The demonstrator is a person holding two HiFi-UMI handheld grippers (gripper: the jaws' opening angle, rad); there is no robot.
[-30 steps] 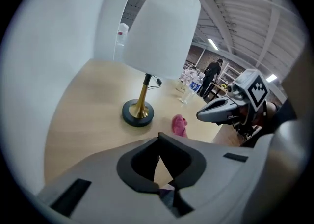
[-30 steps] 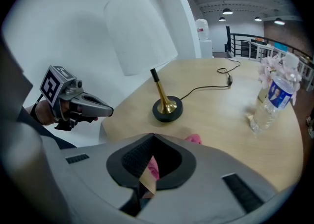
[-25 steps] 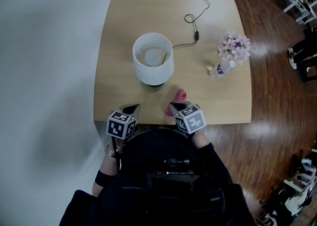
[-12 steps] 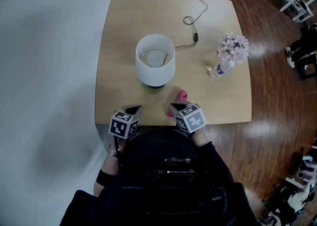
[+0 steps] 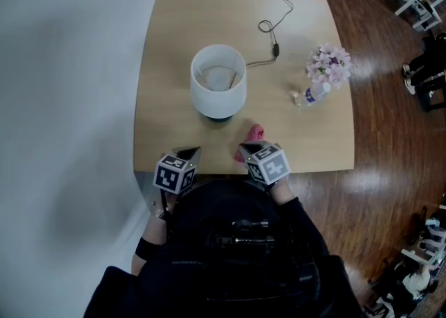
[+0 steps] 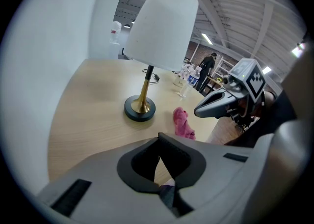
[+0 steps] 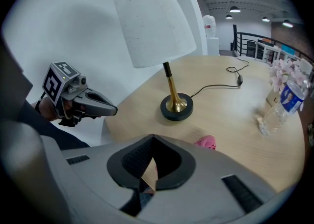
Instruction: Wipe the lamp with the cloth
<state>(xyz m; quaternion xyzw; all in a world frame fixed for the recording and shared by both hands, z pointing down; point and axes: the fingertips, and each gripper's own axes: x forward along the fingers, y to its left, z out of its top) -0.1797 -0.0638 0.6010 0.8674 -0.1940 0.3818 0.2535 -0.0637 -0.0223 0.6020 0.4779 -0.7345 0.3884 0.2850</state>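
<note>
No legible text, label or number

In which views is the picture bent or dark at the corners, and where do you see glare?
Left gripper view and right gripper view: strong fisheye bending and black corners, yet the lamp is sharp. Left gripper view: the ceiling lights are very bright. Head view: glare patches on the wooden floor, while the table is evenly lit.

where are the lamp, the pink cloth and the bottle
lamp (image 5: 217, 93), head view, side of the white shade
pink cloth (image 6: 182, 124), left gripper view, middle of the bunch
bottle (image 7: 290, 100), right gripper view, blue label
</note>
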